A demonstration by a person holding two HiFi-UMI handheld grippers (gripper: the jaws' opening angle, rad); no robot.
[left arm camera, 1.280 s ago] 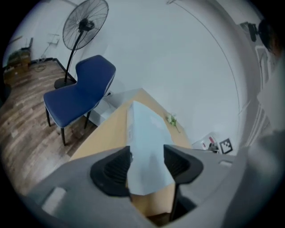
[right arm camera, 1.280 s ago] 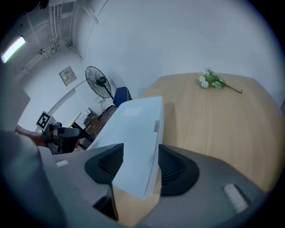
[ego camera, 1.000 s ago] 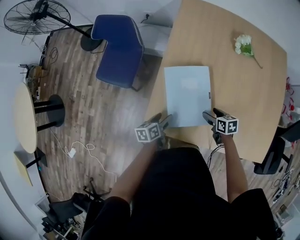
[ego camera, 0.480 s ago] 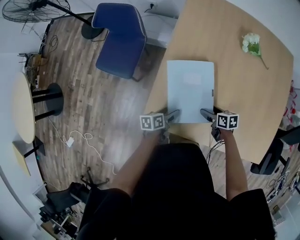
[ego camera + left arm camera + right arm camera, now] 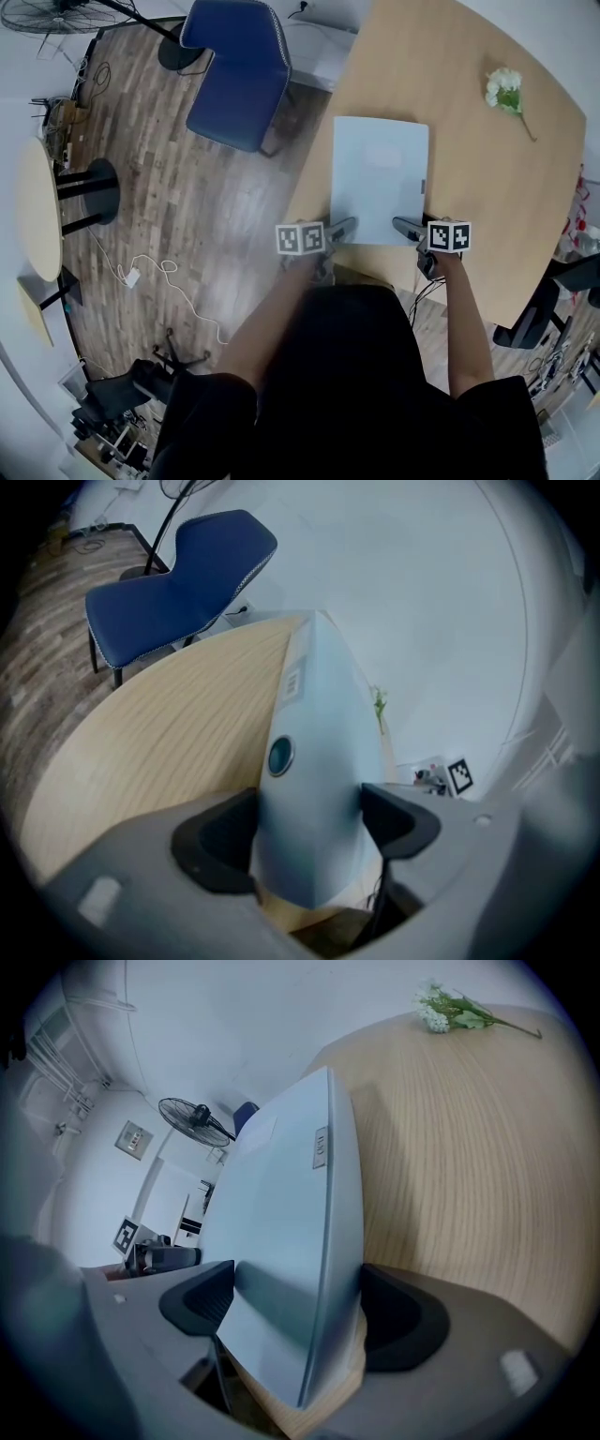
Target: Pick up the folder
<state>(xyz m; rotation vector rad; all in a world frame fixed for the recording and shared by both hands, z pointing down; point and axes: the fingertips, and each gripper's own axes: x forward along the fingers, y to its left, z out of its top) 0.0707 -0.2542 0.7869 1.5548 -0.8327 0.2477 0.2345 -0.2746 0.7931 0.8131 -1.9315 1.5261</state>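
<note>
On the tabletop (image 5: 469, 187), at its near edge, the folder (image 5: 380, 178) lies flat, not yet lifted. Its 7 o'clock corner sits inside the left hand-held gripper (image 5: 345, 228), jaws spread but closing, and its 5 o'clock corner inside the right hand-held gripper (image 5: 404, 225), jaws opening; neither pinches it yet.

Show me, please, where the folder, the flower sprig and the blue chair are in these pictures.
folder (image 5: 380, 178), head view, middle of its pale cover.
flower sprig (image 5: 503, 89), head view, its white blossoms.
blue chair (image 5: 234, 94), head view, its blue upholstery.
</note>
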